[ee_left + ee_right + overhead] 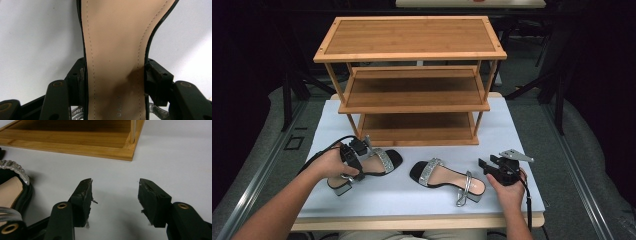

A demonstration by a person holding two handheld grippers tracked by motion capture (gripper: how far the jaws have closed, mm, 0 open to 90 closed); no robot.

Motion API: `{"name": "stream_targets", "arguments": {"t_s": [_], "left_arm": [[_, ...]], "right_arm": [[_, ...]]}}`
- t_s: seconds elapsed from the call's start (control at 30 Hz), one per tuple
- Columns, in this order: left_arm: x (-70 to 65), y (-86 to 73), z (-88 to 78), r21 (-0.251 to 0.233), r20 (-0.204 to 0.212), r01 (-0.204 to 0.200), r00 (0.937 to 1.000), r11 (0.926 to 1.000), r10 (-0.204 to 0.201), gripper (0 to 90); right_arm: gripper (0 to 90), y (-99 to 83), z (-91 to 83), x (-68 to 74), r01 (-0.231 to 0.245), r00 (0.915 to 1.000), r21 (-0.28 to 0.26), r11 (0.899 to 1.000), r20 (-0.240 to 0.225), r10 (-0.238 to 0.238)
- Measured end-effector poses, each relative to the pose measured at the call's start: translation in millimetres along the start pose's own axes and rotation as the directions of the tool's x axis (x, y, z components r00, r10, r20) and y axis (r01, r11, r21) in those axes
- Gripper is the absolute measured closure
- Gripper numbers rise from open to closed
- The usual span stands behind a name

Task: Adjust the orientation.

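In front of the wooden shoe rack [412, 80], on the white table [522, 135] | left sandal [372, 162], just before its bottom shelf, clamped across the insole by left gripper [115, 75], likely for lifting | right sandal [447, 180] lies free | right gripper [113, 195] beside it, jaws apart, holding nothing

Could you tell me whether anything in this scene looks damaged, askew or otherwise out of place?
The pads on the right gripper fingers look worn: their edges are chipped and frayed, with loose threads hanging off. Otherwise nothing stands out: the wooden rack stands square, and both sandals, the left sandal and the right sandal, lie upright on the table.
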State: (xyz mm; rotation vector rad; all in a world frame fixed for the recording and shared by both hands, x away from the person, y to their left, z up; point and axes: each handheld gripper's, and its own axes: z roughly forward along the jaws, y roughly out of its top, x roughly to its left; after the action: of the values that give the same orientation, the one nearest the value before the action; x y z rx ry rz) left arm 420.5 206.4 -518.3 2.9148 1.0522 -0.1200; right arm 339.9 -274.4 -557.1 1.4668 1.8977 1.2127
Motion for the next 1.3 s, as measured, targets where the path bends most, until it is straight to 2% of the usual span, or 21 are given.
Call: {"name": "stream_targets", "arguments": {"t_s": [0.2, 0.3, 0.5, 0.73, 0.97, 1.03, 1.13, 1.3], "left_arm": [[-0.5, -0.1, -0.8, 0.002, 0.0, 0.004, 1.0, 1.0, -0.004, 43.1], [-0.9, 0.2, -1.2, 0.008, -0.012, -0.003, 0.9999, 1.0, 0.003, 43.2], [-1.1, -0.4, -6.1, 0.02, -0.024, 0.01, 0.9997, 0.9997, -0.01, 43.2], [1.3, -2.0, -15.4, -0.002, -0.041, 0.033, 0.9986, 0.9995, -0.033, 43.3], [1.0, 0.7, -24.5, -0.038, -0.026, 0.039, 0.9989, 0.9985, -0.04, 43.4], [0.7, 3.4, -28.6, -0.066, -0.018, 0.06, 0.998, 0.996, -0.061, 43.4], [1.1, 7.3, -32.8, -0.082, -0.019, 0.072, 0.9971, 0.9941, -0.073, 43.4], [2.2, 15.0, -35.6, -0.093, -0.017, 0.096, 0.995, 0.991, -0.098, 43.4]], "right_arm": [[44.5, 0.2, -0.6, -0.3, 0.0, 1.0, 0.016, 1.0, 0.002, 0.0], [44.5, -0.1, 0.4, -0.2, -0.001, 1.0, 0.003, 1.0, -0.004, 0.001], [44.5, 0.2, -0.5, -0.4, -0.001, 1.0, 0.015, 1.0, 0.001, 0.001], [44.5, 0.3, -0.8, -0.3, -0.001, 1.0, 0.016, 1.0, 0.003, 0.001], [44.5, 0.4, -0.7, -0.4, -0.001, 1.0, 0.016, 1.0, 0.004, 0.001], [44.5, 0.6, -0.7, -0.7, -0.001, 1.0, 0.017, 1.0, 0.003, 0.001], [44.5, 0.3, 0.7, -0.9, -0.009, 0.9999, -0.002, 1.0, -0.007, 0.009], [44.5, 1.0, 0.0, -1.1, -0.013, 0.9999, 0.002, 1.0, -0.007, 0.013]]}}
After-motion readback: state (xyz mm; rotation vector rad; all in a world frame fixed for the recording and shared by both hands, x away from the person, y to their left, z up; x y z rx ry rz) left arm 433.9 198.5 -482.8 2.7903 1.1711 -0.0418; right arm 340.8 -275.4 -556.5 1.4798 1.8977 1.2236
